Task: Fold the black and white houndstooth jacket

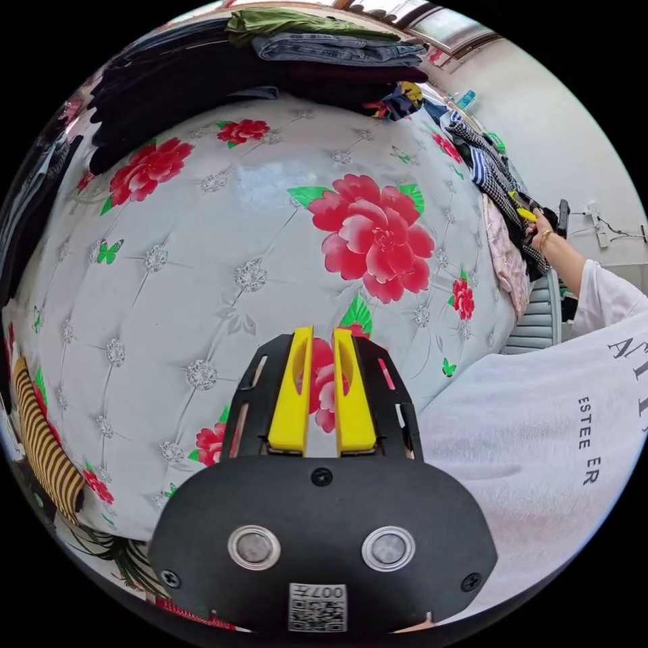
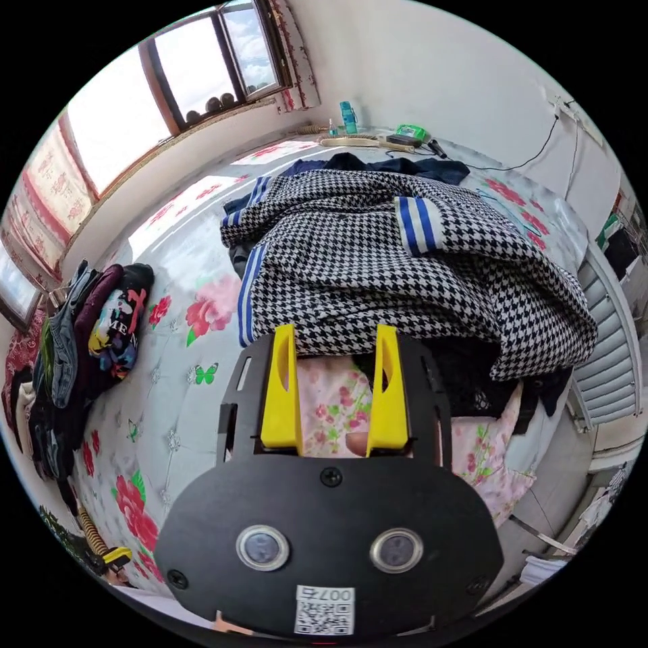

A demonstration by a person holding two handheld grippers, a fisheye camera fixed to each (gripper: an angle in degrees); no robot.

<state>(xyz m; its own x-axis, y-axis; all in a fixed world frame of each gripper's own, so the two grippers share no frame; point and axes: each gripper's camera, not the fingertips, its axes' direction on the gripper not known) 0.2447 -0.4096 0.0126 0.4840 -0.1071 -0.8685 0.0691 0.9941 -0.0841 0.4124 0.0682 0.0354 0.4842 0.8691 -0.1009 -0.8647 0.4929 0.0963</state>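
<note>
Yellow jaws of the left gripper (image 1: 322, 391) stand a narrow gap apart, released, holding nothing, hovering above the floral quilted cover (image 1: 223, 223). Beyond its tips, at the far edge, lies a stack of folded dark clothes (image 1: 202, 67). Off to its right, a person's hand (image 1: 542, 234) reaches into a heap of garments.

In the right gripper view, the right gripper (image 2: 335, 388) is spread wide, gripping nothing. Just ahead of its tips lies the crumpled houndstooth jacket (image 2: 378, 270), atop a pink floral cloth (image 2: 331, 405) showing between the jaws.
</note>
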